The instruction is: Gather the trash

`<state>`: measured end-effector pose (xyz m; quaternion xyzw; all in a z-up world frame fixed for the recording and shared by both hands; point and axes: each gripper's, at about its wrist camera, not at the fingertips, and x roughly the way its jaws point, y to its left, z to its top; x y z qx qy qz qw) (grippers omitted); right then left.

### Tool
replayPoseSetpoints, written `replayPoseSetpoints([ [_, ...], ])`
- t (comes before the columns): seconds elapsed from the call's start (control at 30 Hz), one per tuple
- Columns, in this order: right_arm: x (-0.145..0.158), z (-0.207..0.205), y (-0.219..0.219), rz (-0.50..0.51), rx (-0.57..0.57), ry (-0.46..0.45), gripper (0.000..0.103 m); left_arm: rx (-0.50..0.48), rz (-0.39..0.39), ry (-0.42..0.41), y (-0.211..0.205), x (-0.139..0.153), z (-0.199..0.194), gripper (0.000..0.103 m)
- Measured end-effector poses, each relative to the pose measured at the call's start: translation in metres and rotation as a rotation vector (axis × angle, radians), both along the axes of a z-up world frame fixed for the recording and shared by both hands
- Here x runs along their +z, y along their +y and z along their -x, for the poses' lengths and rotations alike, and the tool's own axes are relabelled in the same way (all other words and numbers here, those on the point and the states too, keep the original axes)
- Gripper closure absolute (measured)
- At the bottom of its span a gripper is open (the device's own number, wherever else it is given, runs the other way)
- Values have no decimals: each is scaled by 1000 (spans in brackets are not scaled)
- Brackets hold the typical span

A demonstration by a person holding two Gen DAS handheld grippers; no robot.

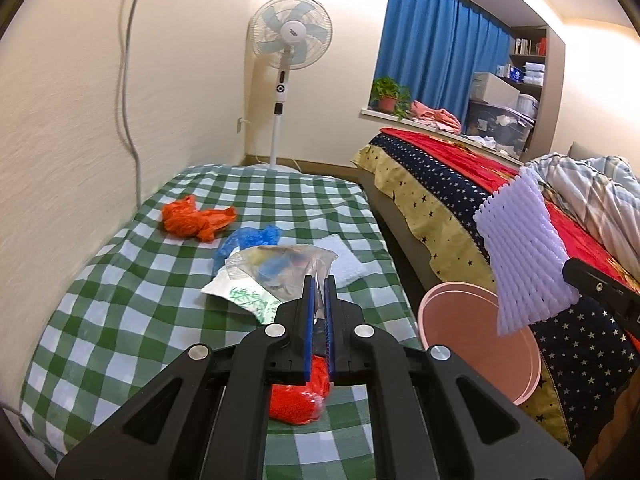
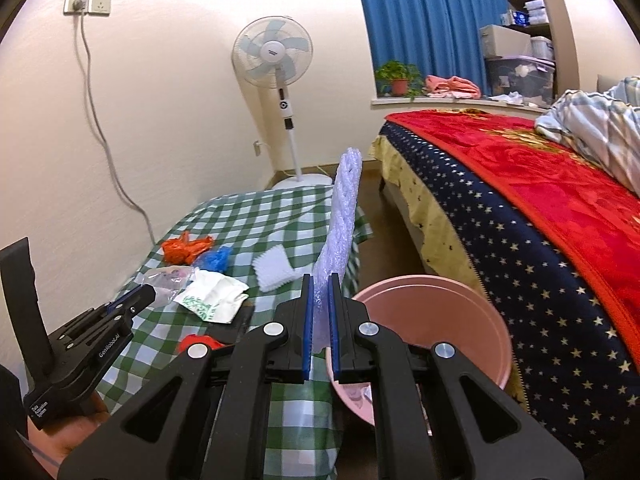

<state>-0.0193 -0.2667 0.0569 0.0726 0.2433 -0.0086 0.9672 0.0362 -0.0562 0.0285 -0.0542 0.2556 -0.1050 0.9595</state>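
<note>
Left gripper (image 1: 319, 304): fingers clamped on clear plastic bag (image 1: 280, 266), lifted just above checked table (image 1: 120, 280). Right gripper (image 2: 321, 312): fingers clamped on white foam fruit net (image 2: 344, 208), held upright over rim of pink bin (image 2: 432, 320) standing between table and bed (image 2: 520, 208). On table: orange bag (image 1: 196, 220), blue glove (image 1: 244, 240), tissue packet (image 1: 236, 292), second foam net (image 1: 344, 260), red wrapper (image 1: 300, 396) under left gripper.

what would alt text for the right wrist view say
The right gripper is shut on a white foam net sleeve, held upright beside a round pink plastic bin. Left of it, the left gripper pinches a clear plastic bag on a green checked cloth.
</note>
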Motion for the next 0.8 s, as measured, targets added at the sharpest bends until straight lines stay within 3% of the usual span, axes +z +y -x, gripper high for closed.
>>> replayPoseSetpoints([
  [0.8,-12,-3,-34,-10,-130,40,96,-135,-39,-12,-54,-11,-8,98],
])
